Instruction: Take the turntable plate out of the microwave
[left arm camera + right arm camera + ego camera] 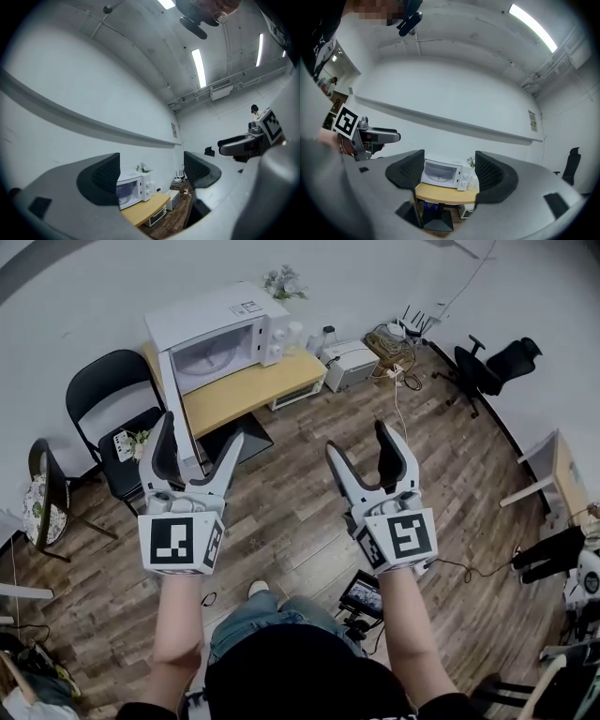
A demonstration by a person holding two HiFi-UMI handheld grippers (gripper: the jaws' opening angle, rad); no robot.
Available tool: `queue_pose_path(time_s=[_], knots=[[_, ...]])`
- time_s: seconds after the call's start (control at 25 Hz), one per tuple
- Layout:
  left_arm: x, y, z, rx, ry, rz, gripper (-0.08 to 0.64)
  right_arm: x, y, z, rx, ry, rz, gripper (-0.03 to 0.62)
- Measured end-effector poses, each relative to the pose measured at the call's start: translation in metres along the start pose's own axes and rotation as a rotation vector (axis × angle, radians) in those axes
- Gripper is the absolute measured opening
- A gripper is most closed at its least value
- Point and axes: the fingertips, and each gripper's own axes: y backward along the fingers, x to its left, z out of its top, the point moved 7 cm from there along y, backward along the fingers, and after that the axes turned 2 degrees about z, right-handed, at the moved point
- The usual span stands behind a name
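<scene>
Left gripper (201,433): jaws spread wide, nothing between them. Its own view shows only the distant room in the gap. Held up in the air over the brown wood-plank floor (291,512).

Right gripper (359,439): jaws likewise apart and empty. It is raised beside the left one, the two level with each other and apart.

White box-shaped microwave (220,332): stands on the light wooden tabletop (253,392) against the white wall, well apart from both grippers. Its door looks shut, with the control panel and knobs on its right side as seen from the grippers. Both gripper views frame the microwave between their jaws.

Turntable plate: not clearly made out. From the right gripper view a pale round shape behind the door glass (439,171) may be it, but the view is too small to be sure. If so, it sits inside the microwave.

Surroundings: a black folding chair (111,399) stands just left of the table. A black office chair (495,362) stands far right by the wall. A person's forearms reach up to both grippers from the bottom of the head view.
</scene>
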Motion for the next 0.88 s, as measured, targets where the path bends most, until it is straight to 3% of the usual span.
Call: queue_pose_path(time_s=[0.52, 0.88], knots=[[0.020, -0.061, -0.025, 0.059, -0.054, 0.143, 0.431, -0.044, -0.103, -0.034, -0.032, -0.034, 0.138, 0.346], [0.014, -0.148, -0.050, 0.073, -0.084, 0.309, 0.430, -0.112, -0.215, -0.058, -0.062, -0.046, 0.330, 0.342]])
